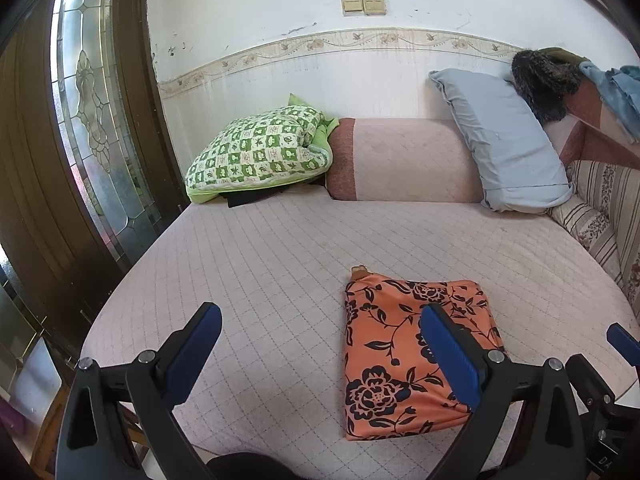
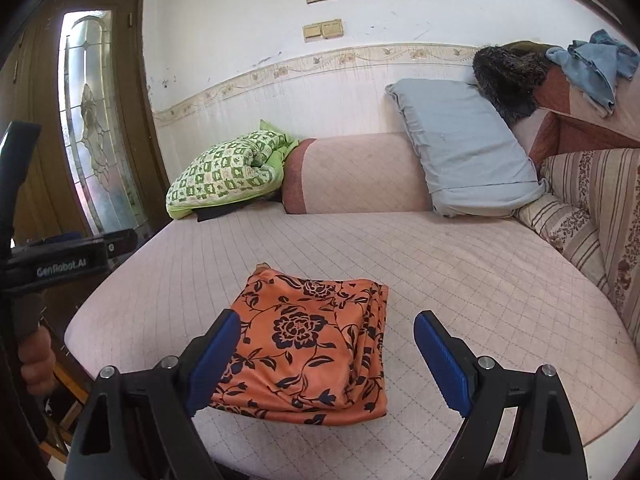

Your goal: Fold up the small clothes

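Observation:
An orange garment with a black flower print (image 1: 400, 356) (image 2: 312, 344) lies folded into a flat rectangle on the pink quilted bed (image 1: 280, 264) (image 2: 460, 280), near its front edge. My left gripper (image 1: 320, 316) hangs open above the bed, left of the garment, and its right finger overlaps the cloth in the picture. My right gripper (image 2: 327, 322) is open above the garment's near part, with nothing pinched between its blue pads. The left gripper's body (image 2: 60, 260) and a hand show at the left edge of the right wrist view.
At the back lie a green checked cushion (image 1: 260, 152), a pink bolster (image 1: 400, 160) and a grey-blue pillow (image 1: 504, 140). A striped sofa back (image 2: 600, 216) with dark fur and blue cloth on top stands right. A wooden door with leaded glass (image 1: 88, 112) is left.

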The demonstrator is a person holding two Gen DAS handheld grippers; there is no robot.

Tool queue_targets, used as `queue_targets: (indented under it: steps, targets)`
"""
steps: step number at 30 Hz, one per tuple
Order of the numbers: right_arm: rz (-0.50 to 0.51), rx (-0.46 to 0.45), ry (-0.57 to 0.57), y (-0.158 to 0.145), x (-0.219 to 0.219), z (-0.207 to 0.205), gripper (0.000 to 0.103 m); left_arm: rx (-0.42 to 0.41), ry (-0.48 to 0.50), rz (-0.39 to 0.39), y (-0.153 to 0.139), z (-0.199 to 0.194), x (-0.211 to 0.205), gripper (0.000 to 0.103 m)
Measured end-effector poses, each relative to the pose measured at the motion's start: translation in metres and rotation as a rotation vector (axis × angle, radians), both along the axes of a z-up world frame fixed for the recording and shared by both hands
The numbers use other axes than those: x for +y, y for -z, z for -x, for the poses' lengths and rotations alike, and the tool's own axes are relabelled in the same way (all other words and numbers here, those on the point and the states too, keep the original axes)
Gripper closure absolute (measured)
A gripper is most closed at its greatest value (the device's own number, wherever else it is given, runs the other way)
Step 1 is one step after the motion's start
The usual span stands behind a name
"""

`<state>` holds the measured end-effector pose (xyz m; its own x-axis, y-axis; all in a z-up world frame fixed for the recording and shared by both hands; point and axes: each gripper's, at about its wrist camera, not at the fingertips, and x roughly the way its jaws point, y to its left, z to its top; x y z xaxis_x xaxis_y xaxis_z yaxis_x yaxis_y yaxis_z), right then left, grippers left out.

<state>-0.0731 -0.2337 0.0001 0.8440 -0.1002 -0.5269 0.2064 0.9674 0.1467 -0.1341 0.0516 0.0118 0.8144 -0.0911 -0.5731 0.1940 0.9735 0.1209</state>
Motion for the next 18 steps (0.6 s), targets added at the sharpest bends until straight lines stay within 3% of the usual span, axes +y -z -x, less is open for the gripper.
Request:
queue_targets:
  steps: [18]
  targets:
    - [0.015, 0.042, -0.010, -0.003, 0.016, -0.015, 0.013, 0.012, 0.009, 0.021, 0.002, -0.004, 0.010, 0.004]
